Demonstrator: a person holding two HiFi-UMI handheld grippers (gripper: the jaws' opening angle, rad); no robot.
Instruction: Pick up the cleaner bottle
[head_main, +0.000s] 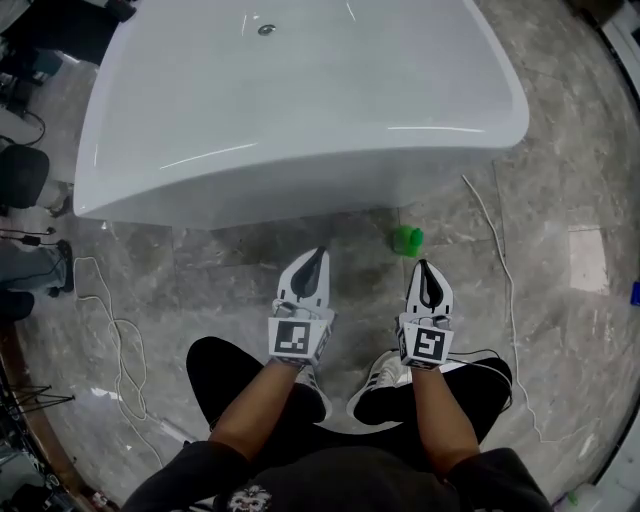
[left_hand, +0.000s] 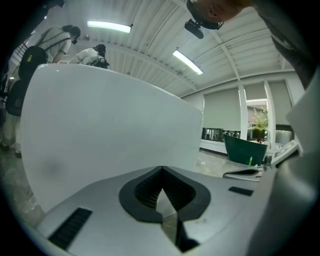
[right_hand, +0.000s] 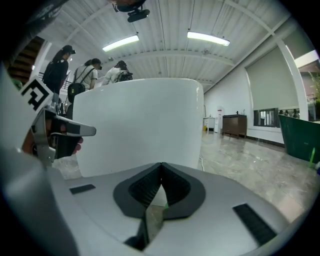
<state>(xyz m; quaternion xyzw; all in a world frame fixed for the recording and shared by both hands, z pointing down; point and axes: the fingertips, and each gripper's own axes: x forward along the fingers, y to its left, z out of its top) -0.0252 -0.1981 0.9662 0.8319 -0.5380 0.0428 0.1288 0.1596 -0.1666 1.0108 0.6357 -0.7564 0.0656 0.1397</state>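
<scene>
The cleaner bottle (head_main: 406, 240) shows as a small green object on the grey stone floor, just below the bathtub's near wall. My right gripper (head_main: 424, 266) hangs a short way in front of it, tip pointing at it, jaws shut and empty. To its left, my left gripper (head_main: 318, 256) is also shut and empty, aimed at the tub wall. In the right gripper view the jaws (right_hand: 161, 166) meet at the tip, and only a green sliver shows low in the gap behind it. In the left gripper view the gripper (left_hand: 162, 170) is closed, facing the tub.
A large white bathtub (head_main: 300, 150) fills the floor ahead. White cables trail on the floor at the right (head_main: 500, 262) and the left (head_main: 120, 330). The person's shoes (head_main: 385, 382) stand just behind the grippers. Several people stand beyond the tub (right_hand: 87, 75). A green bin (left_hand: 245, 148) stands far right.
</scene>
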